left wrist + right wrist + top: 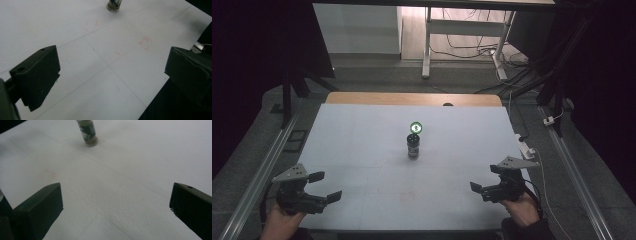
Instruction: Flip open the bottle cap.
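A small dark spice jar (413,147) stands upright at the middle of the white table sheet (362,150). Just behind it is a round green-rimmed cap (415,128); whether the two touch is unclear. My left gripper (326,186) hovers open at the near left corner, held by a hand. My right gripper (485,178) is open at the near right, also far from the jar. The left gripper view has its wide-apart jaws around my left gripper (112,72) and the jar's base (114,5) at the top. In the right gripper view, my right gripper (116,202) faces the jar (87,132).
A wooden table edge (412,98) borders the sheet at the back. Metal rails (262,170) run along both sides. A white power strip (527,149) and cables lie at the right edge. A desk frame (427,45) stands beyond the table.
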Tool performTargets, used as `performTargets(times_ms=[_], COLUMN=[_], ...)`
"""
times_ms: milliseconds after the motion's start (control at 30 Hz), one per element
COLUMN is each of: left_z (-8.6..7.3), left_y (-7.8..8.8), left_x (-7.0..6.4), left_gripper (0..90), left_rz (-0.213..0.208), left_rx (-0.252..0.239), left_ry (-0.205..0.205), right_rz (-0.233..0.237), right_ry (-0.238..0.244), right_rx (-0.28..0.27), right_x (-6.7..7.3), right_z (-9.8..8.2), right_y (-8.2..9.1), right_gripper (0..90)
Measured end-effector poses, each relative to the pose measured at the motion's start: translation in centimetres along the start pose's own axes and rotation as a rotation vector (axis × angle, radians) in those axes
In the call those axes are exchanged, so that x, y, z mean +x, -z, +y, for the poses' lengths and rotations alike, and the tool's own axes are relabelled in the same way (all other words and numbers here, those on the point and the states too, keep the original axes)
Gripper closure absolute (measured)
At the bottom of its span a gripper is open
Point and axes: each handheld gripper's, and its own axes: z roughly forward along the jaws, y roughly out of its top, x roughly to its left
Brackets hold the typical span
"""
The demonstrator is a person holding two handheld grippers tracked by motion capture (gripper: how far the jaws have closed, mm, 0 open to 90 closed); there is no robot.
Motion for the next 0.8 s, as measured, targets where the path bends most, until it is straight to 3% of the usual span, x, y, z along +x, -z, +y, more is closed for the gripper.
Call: performTargets(times_ms=[433,533,600,800], left_z=[-2.2,-3.0,-3.3,-3.5], left_y=[0.5,0.7,1.5,1.6], left_x=[-0.2,-0.1,0.3,0.5], left_gripper=[0.1,0.9,1.1,1.8], left_rz=[0.110,0.197,0.186,0.174], left_rx=[0.066,0.141,0.084,0.084], left_ry=[0.007,0.002,0.037,0.049], right_rz=[-0.053,-0.061,-0.061,-0.071], right_ry=[-0.042,-0.049,-0.056,-0.041], right_rx=[0.057,0.059,0.058,0.079], right_x=[-0.9,-1.0,-1.1,-0.9], right_z=[-2.4,-2.6,-2.6,-2.6], right_y=[1.5,1.7,1.8,1.5], right_gripper=[0.0,0.0,0.0,0.0])
